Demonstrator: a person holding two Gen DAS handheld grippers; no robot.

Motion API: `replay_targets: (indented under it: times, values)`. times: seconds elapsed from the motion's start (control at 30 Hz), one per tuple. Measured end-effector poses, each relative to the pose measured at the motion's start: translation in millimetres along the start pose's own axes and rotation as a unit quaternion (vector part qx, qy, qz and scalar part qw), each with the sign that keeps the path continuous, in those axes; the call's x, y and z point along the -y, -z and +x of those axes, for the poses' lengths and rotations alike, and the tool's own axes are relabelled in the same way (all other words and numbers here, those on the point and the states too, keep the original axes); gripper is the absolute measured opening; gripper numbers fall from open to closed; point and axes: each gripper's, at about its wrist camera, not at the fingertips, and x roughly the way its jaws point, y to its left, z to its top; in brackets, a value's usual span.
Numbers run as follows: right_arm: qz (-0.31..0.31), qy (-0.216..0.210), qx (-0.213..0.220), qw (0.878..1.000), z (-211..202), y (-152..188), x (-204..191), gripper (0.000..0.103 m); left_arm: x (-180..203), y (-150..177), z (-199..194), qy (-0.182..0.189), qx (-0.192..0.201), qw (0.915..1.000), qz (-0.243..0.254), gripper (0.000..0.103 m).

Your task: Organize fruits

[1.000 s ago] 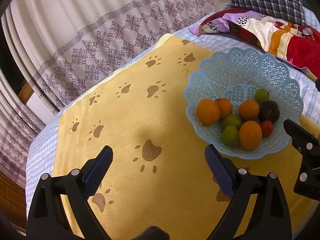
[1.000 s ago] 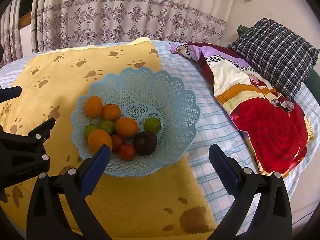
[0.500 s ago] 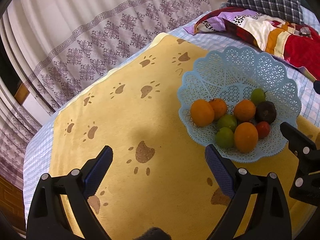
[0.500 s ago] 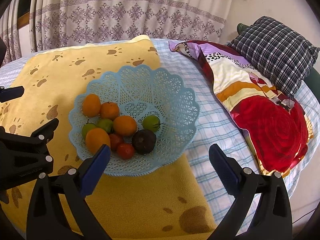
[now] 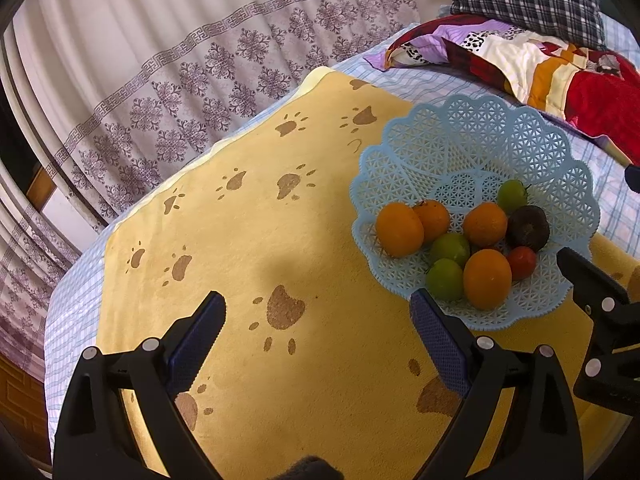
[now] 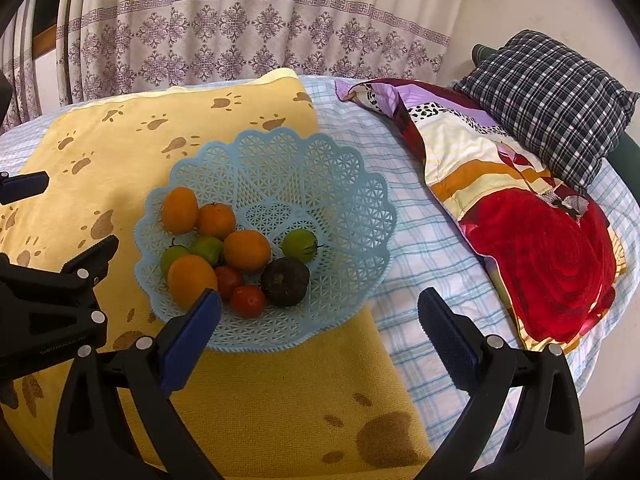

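**Fruit heaped in the lace basket, both grippers empty**

The pale blue openwork plastic basket (image 6: 360,216) sits on the yellow paw-print blanket (image 5: 248,240), its far edge reaching over the blue checked sheet (image 6: 424,248). The fruit is bunched on the side of the bowl towards the left gripper: four smooth orange citrus (image 6: 247,250), three small green fruits (image 6: 299,245), two glossy red tomatoes (image 6: 248,301) and one dark, dull round fruit (image 6: 285,282), possibly a passion fruit, though the view is too coarse to say.

The citrus look firm and should take a grip across the middle; the tomatoes are probably soft and slippery, wanting a light squeeze. The pieces touch each other, so lifting one may roll its neighbours. The basket seems light and flexible, and the bedding beneath is soft.

The left gripper (image 5: 316,340) hangs over bare blanket beside the basket, jaws wide apart, holding nothing. The right gripper (image 6: 318,332) hovers at the basket's near rim, likewise spread and empty. A patchwork quilt (image 6: 540,248) and checked pillow (image 6: 548,96) lie well apart.
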Motion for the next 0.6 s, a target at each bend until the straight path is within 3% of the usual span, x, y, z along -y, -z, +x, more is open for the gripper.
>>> replay_targets:
  times: [0.6]
  values:
    - [0.006,0.003,-0.006,1.0,3.2,2.1,3.0,0.1,8.0,-4.5,-6.7,0.006,0.021,0.9997,0.011,0.092]
